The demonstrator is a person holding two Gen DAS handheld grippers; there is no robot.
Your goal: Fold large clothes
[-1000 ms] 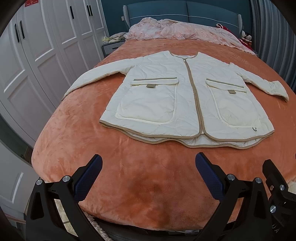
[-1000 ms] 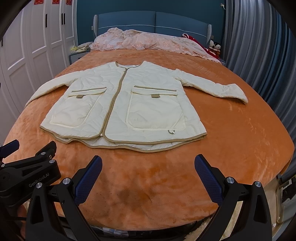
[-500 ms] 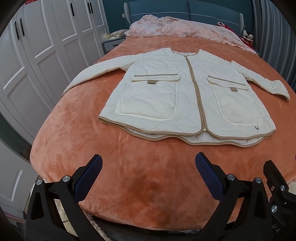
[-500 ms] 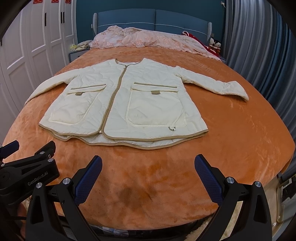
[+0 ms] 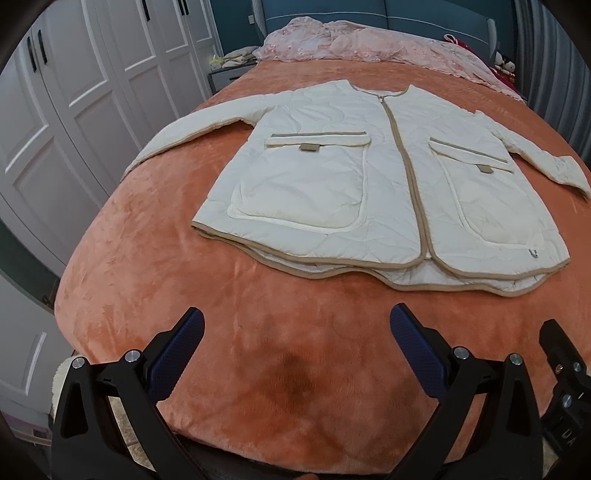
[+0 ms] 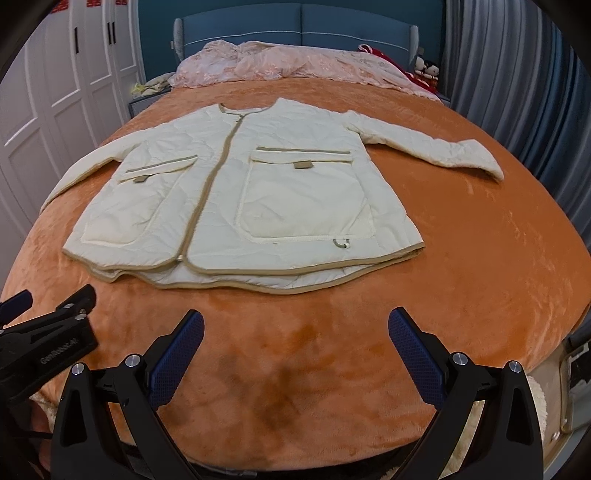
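Note:
A cream quilted jacket [image 5: 369, 177] with tan trim lies flat, front up and zipped, sleeves spread, on an orange bed cover [image 5: 184, 295]. It also shows in the right wrist view [image 6: 258, 192]. My left gripper [image 5: 295, 332] is open and empty, hovering above the foot of the bed, short of the jacket's hem. My right gripper [image 6: 295, 334] is open and empty at the same distance from the hem. The left gripper's body [image 6: 44, 350] shows at the left edge of the right wrist view.
White wardrobe doors [image 5: 74, 92] stand to the left. A pink blanket [image 6: 295, 62] and a blue headboard [image 6: 295, 22] are at the far end. Grey curtains [image 6: 517, 92] hang to the right. A nightstand [image 5: 225, 75] sits at the far left.
Both grippers have moved slightly forward toward the jacket, which looks larger and nearer. Both stay open. The jacket has not moved.

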